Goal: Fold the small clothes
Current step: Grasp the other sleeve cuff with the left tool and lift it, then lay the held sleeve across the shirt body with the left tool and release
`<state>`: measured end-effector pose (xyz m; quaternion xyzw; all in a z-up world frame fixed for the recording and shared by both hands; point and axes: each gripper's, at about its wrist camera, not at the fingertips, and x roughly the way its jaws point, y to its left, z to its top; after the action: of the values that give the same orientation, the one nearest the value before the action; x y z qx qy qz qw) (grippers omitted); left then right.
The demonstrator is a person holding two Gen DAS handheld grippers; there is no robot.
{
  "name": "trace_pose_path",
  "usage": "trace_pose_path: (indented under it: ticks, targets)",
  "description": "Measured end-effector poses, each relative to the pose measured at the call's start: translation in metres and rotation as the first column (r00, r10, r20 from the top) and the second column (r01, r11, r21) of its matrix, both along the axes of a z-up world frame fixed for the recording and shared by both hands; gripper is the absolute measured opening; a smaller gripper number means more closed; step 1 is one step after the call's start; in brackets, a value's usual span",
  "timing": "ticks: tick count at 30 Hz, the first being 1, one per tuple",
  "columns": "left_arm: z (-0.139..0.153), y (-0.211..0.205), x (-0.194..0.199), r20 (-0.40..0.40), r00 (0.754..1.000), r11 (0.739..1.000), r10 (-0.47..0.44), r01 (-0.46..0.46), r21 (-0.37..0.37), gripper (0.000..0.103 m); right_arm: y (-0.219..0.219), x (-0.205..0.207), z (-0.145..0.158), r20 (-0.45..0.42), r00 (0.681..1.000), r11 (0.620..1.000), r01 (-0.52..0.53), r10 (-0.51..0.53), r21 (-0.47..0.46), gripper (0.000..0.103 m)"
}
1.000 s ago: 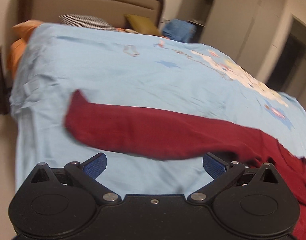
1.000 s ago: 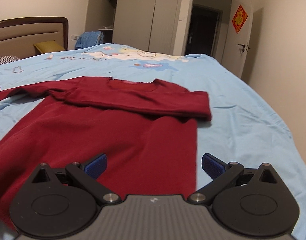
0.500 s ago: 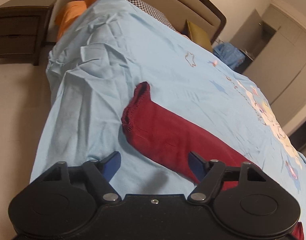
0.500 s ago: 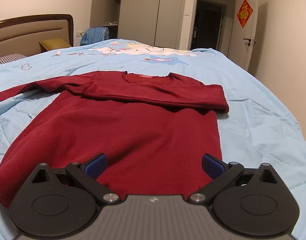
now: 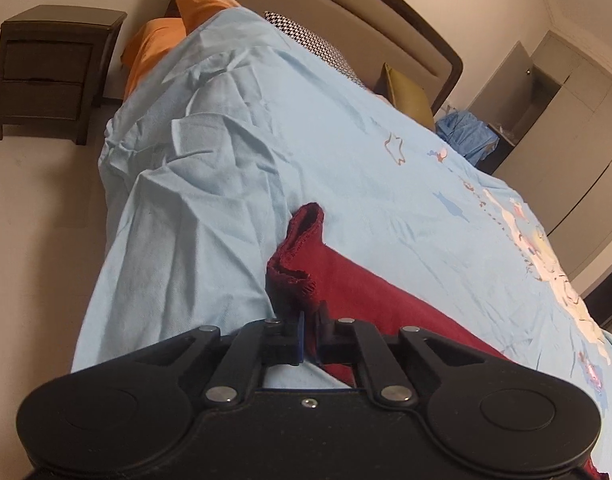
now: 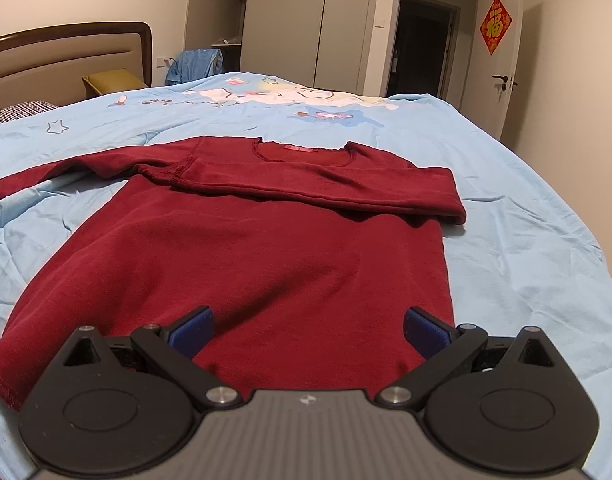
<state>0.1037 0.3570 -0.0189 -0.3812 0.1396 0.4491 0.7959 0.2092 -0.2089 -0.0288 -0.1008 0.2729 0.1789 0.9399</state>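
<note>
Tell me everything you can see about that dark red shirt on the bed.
The shirt is a dark red long-sleeved top of soft knit, with a round neck and a small red label inside. It lies flat on the light blue bedsheet, hem nearest the right gripper, whose open jaws touch nothing. One sleeve is folded across the chest; the other sleeve stretches out sideways, and the left gripper is shut on its stitched cuff, which bunches up.

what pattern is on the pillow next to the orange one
A black-and-white houndstooth check on the pillow, clearest in the left wrist view.
</note>
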Motion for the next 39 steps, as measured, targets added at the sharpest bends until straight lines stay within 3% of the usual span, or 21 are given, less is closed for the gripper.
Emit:
trace_pose_path:
  ticks: [5, 9, 14, 18, 22, 28, 32, 39]
  targets:
    - [0.026, -0.004, 0.010, 0.004, 0.998, 0.990, -0.063, 0.062, 0.125, 0.003, 0.002, 0.002, -0.003, -0.009, 1.000, 1.000, -0.008, 0.008, 0.015, 0.103]
    - [0.062, -0.010, 0.031, 0.011, 0.991, 0.961, -0.133, 0.126, 0.246, 0.003, 0.001, 0.004, -0.004, -0.010, 1.000, 0.999, -0.010, 0.010, 0.033, 0.103]
    - [0.107, -0.034, 0.069, 0.015, 0.966, 0.891, -0.260, 0.234, 0.388, 0.003, -0.006, 0.006, -0.004, -0.005, 1.000, 0.998, 0.001, 0.000, 0.057, 0.103]
    - [0.137, -0.071, 0.106, 0.019, 0.925, 0.826, -0.381, 0.331, 0.457, 0.003, -0.016, 0.009, -0.002, 0.001, 1.000, 0.997, 0.023, -0.023, 0.076, 0.103]
    - [0.159, -0.116, 0.149, 0.028, 0.861, 0.749, -0.507, 0.425, 0.508, 0.003, -0.027, 0.014, -0.001, 0.006, 0.999, 0.995, 0.049, -0.050, 0.090, 0.103]
    - [0.165, -0.197, 0.213, -0.002, 0.737, 0.614, -0.675, 0.564, 0.552, 0.003, -0.046, 0.018, 0.000, 0.007, 0.995, 0.990, 0.096, -0.097, 0.104, 0.103]
    - [0.145, -0.251, 0.251, -0.028, 0.662, 0.545, -0.749, 0.640, 0.541, 0.003, -0.059, 0.021, -0.002, 0.000, 0.991, 0.986, 0.130, -0.130, 0.103, 0.103]
    - [0.080, -0.324, 0.301, -0.084, 0.553, 0.454, -0.829, 0.753, 0.476, 0.003, -0.083, 0.024, -0.006, -0.009, 0.983, 0.979, 0.183, -0.183, 0.090, 0.103]
